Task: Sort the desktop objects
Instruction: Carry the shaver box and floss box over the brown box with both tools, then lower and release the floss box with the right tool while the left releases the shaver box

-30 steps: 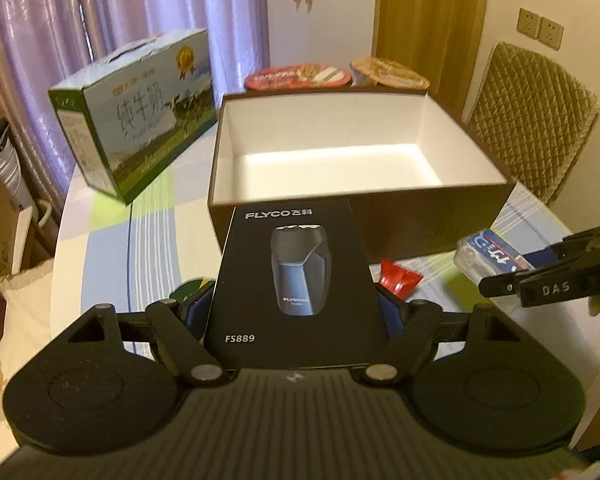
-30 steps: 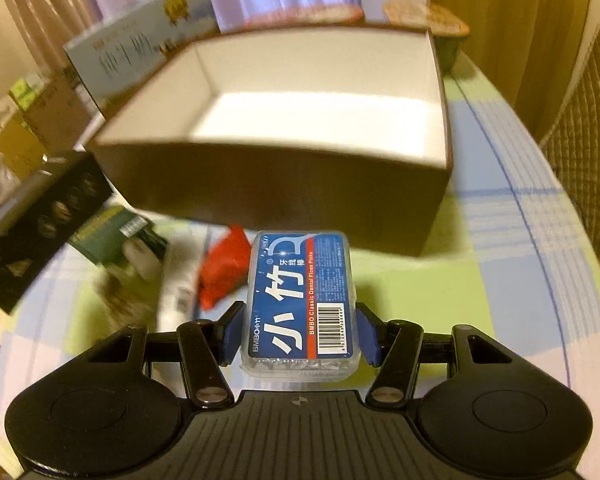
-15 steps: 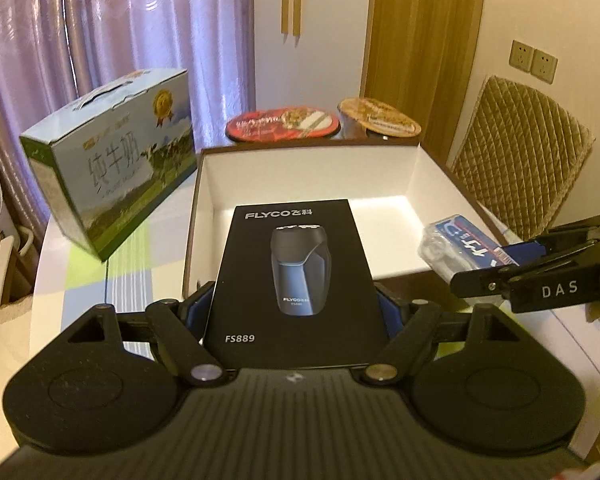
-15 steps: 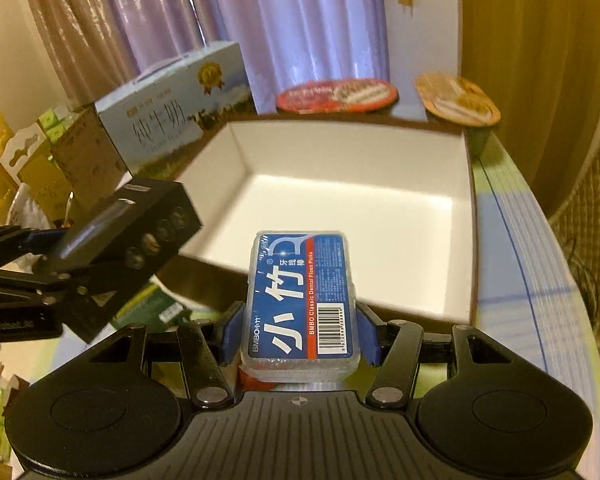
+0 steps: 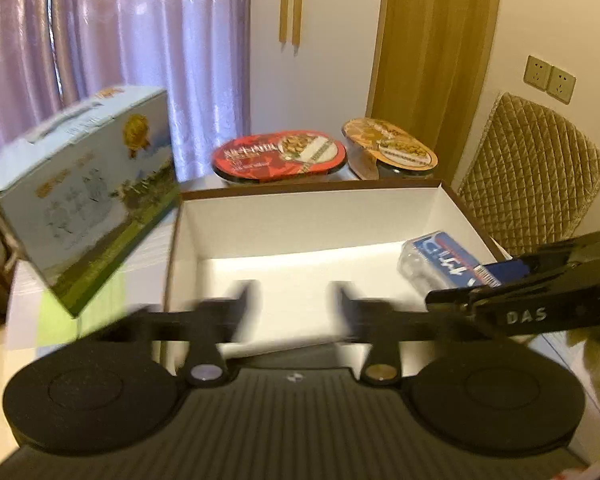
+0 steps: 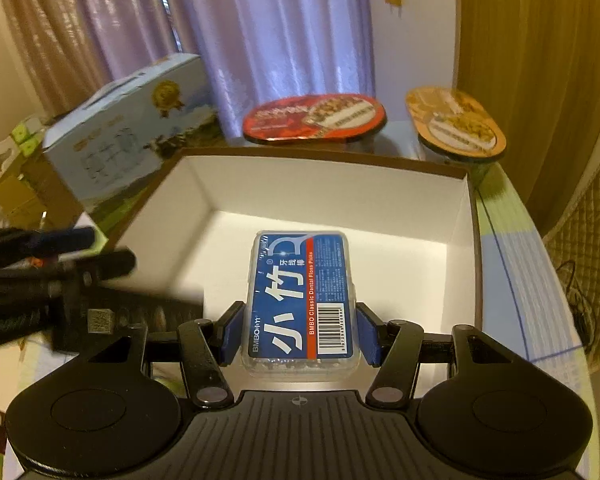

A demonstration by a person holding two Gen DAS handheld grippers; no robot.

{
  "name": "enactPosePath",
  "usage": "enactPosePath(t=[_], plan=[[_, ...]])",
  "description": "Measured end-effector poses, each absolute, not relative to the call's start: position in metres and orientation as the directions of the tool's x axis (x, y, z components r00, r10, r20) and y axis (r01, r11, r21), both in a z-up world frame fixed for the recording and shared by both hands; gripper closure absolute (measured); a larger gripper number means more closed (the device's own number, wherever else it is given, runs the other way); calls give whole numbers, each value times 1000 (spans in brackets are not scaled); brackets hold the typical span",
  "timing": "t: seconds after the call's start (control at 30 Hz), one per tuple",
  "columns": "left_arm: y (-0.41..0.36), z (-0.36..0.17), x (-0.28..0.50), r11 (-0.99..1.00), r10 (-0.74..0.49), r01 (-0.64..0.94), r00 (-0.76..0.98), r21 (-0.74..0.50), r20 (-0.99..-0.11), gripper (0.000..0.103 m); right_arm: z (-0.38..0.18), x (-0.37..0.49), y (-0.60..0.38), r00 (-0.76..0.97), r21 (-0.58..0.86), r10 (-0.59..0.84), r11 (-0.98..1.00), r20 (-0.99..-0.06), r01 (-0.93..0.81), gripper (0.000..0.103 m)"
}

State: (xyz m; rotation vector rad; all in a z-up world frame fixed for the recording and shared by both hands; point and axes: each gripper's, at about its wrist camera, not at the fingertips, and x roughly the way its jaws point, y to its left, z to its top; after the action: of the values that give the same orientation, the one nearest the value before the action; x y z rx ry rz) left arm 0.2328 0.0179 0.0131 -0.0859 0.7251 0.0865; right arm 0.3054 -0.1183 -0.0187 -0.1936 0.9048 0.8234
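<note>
A big brown box [image 5: 312, 189] with a white inside stands open on the table; its rim [image 6: 320, 158] also faces the right wrist view. My left gripper [image 5: 292, 296] hovers over its near half, blurred, jaws closing with nothing between them. Under the left gripper [image 6: 60, 252], a black slab with a QR label [image 6: 140, 314], apparently the shaver box, shows blurred at the box's left wall. My right gripper [image 6: 300, 336] is shut on a blue dental floss pick case [image 6: 304, 292], held above the box floor. From the left wrist view the case [image 5: 440, 258] hangs over the box's right side.
A blue-green milk carton [image 5: 80, 188] stands left of the box. Two instant noodle bowls, one red [image 5: 280, 154] and one orange [image 5: 390, 148], sit behind it. A quilted chair back [image 5: 532, 176] rises at the right. Curtains hang behind the table.
The black shaver box has left the left gripper's fingers, which have drawn closer together. Both grippers moved forward over the brown box; the floss case is now above its floor.
</note>
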Motion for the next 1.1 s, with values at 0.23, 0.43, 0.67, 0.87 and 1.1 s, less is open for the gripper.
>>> enactPosePath(t=[0.23, 0.43, 0.67, 0.87, 1.1], plan=[[38, -25, 268, 983, 25, -155, 656, -102, -754, 68, -52, 333, -113, 285, 222, 509, 721, -812, -657, 49], [35, -32, 283, 991, 27, -118, 637, -63, -770, 64, -70, 336, -106, 241, 212, 483, 706, -841, -676, 49], [43, -28, 308, 991, 46, -125, 642, -45, -765, 59, -79, 337, -102, 227, 213, 473, 707, -851, -674, 49], [51, -5, 300, 991, 28, -114, 671, -65, -741, 52, -84, 337, -97, 212, 199, 453, 701, -866, -685, 49], [57, 23, 249, 995, -19, -62, 672, -82, -740, 52, -86, 337, -107, 201, 202, 452, 696, -869, -689, 49]])
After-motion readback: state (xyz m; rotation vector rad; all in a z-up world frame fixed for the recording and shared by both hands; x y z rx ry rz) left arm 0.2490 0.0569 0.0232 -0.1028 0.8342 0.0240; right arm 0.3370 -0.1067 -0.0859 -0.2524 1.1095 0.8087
